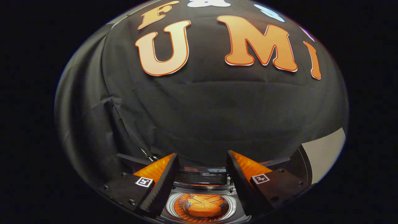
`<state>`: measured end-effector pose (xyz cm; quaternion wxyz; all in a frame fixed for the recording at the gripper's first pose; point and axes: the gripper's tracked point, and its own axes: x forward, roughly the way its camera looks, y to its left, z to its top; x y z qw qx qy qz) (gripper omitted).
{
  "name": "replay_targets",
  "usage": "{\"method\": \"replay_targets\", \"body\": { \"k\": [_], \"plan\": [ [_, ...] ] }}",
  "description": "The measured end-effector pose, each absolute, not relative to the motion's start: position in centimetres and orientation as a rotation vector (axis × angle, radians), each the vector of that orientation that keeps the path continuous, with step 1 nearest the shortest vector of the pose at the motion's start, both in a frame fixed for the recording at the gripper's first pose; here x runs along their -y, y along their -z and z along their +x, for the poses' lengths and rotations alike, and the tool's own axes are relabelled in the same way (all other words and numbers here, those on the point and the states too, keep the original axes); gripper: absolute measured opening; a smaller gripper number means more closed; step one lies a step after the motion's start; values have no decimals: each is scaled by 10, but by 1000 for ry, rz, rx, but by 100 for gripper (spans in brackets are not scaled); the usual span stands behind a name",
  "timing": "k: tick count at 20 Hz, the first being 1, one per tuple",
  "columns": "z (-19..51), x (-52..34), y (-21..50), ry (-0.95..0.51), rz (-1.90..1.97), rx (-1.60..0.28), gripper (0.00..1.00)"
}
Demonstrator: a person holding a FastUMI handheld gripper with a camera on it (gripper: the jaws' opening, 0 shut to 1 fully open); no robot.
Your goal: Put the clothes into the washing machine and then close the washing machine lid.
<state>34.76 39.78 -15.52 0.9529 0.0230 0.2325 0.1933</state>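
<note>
I am holding the black-and-orange gripper (202,165) open and empty at bottom centre, directly above the round steel washing-machine drum (202,207) containing orange clothes (203,207).

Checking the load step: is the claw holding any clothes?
No: the claw is open with nothing between its fingers, and the orange clothes lie in the washer drum below.

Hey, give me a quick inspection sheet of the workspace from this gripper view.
Surface: washing machine top, below the fingers.
Job's things: orange clothes lying in the drum; lid looks open.
Clutter: nothing seen.
Gripper: open, fingers apart and holding nothing, above the drum.
Cables: nothing seen.
Surroundings: black cloth wall behind; pale panel beyond the right finger.
</note>
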Motion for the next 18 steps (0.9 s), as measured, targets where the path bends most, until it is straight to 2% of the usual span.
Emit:
{"method": "replay_targets", "body": {
  "k": [18],
  "plan": [
    [292, -389, 170, -392, 29, -411, 99]
  ]
}}
